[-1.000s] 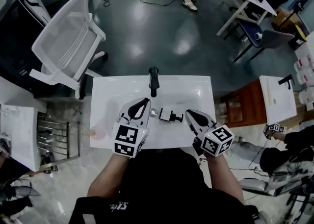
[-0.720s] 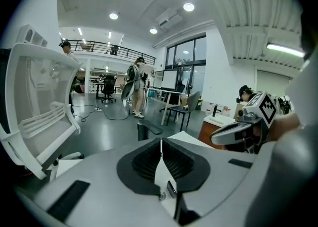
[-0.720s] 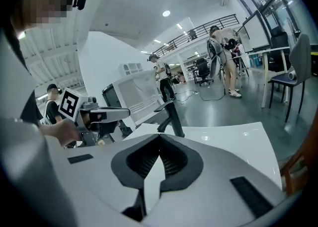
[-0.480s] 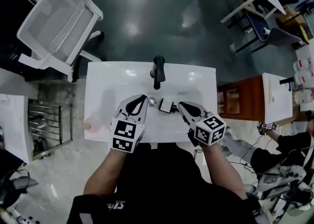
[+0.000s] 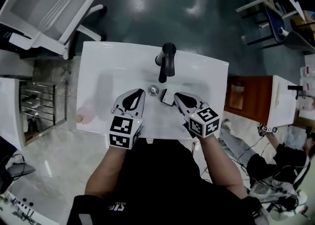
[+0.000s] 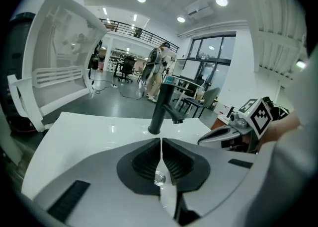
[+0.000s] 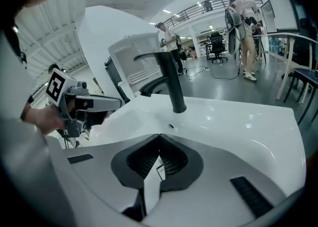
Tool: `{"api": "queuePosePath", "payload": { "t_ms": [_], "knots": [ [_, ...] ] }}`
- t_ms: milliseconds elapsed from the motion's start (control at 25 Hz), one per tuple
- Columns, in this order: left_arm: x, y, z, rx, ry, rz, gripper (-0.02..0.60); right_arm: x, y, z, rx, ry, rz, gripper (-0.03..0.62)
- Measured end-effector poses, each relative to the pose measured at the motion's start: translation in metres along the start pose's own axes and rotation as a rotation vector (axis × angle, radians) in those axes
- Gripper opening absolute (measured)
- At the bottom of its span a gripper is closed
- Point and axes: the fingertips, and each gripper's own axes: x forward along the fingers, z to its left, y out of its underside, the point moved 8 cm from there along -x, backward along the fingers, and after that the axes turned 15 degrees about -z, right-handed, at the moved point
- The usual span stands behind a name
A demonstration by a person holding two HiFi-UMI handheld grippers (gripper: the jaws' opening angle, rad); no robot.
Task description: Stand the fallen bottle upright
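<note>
A small white bottle with a black cap (image 5: pixel 166 97) lies on its side in the white sink basin (image 5: pixel 113 76), just right of the drain (image 5: pixel 153 90). My left gripper (image 5: pixel 141 92) is shut and empty, its tip left of the drain. In the left gripper view the shut jaws (image 6: pixel 161 139) point at the black faucet (image 6: pixel 161 109). My right gripper (image 5: pixel 176 95) is shut too, its tip at the bottle's right end and covering part of it. From the right gripper view the closed jaws (image 7: pixel 160 136) hide the bottle almost entirely.
The black faucet (image 5: pixel 166 61) stands at the basin's far edge, its spout over the drain. A pale pink object (image 5: pixel 87 115) rests on the sink's left rim. A white chair (image 5: pixel 49 7) is beyond the sink, a metal rack (image 5: pixel 42 106) left, a wooden cabinet (image 5: pixel 237 96) right.
Both grippers have sunk and moved forward into the basin. The right one has closed in on the bottle and now covers part of it. Both stay shut.
</note>
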Motion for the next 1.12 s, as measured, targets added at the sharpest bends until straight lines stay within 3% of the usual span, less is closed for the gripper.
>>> {"api": "queuePosePath", "payload": {
  "t_ms": [320, 440, 840, 1120],
  "knots": [
    [0.030, 0.014, 0.012, 0.003, 0.008, 0.028, 0.026, 0.026, 0.035, -0.026, -0.012, 0.032, 0.095, 0.037],
    [0.035, 0.017, 0.011, -0.005, 0.000, 0.028, 0.026, 0.038, 0.047, -0.035, -0.011, 0.029, 0.129, 0.095],
    [0.025, 0.027, 0.006, -0.013, -0.020, 0.065, 0.026, 0.059, 0.069, -0.043, -0.025, 0.018, 0.197, 0.131],
    [0.019, 0.027, 0.010, -0.030, -0.041, 0.056, 0.026, 0.060, 0.074, -0.039, -0.042, -0.028, 0.236, 0.191]
  ]
}}
